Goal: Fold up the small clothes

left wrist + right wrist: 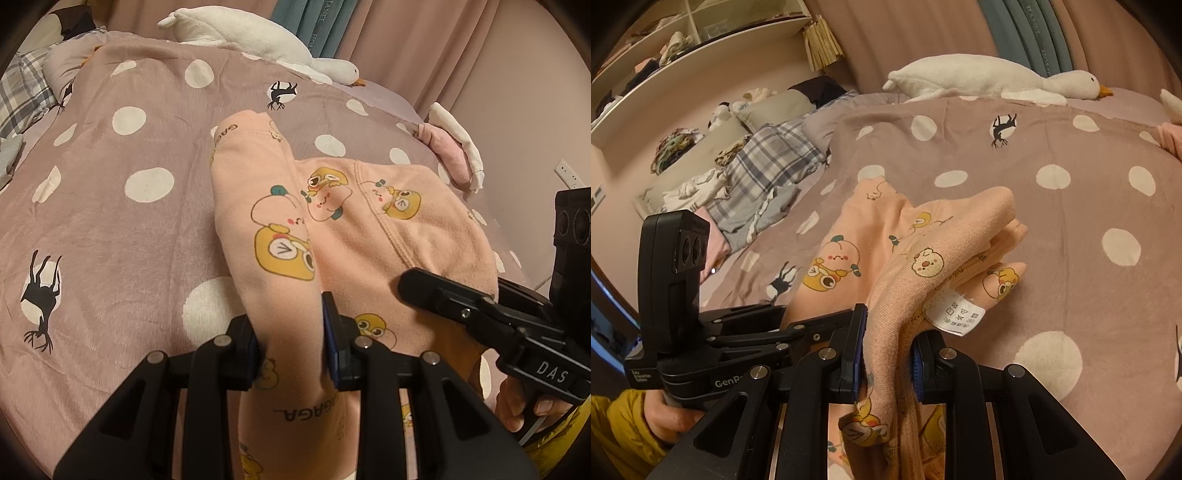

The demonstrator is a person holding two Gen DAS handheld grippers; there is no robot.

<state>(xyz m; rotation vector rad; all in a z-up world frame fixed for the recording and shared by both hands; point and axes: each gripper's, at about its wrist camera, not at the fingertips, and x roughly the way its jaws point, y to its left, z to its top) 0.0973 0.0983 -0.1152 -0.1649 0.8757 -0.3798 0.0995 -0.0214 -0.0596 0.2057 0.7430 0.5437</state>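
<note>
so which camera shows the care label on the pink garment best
The right wrist view. The white care label hangs in plain sight beside the right gripper, its wash symbols showing. In the left wrist view the garment is seen, but no label is visible.

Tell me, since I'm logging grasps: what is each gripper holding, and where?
Both hold the peach cartoon-print garment. The left gripper pinches a long folded band of it; the right gripper pinches a bunched edge beside the care label.
</note>
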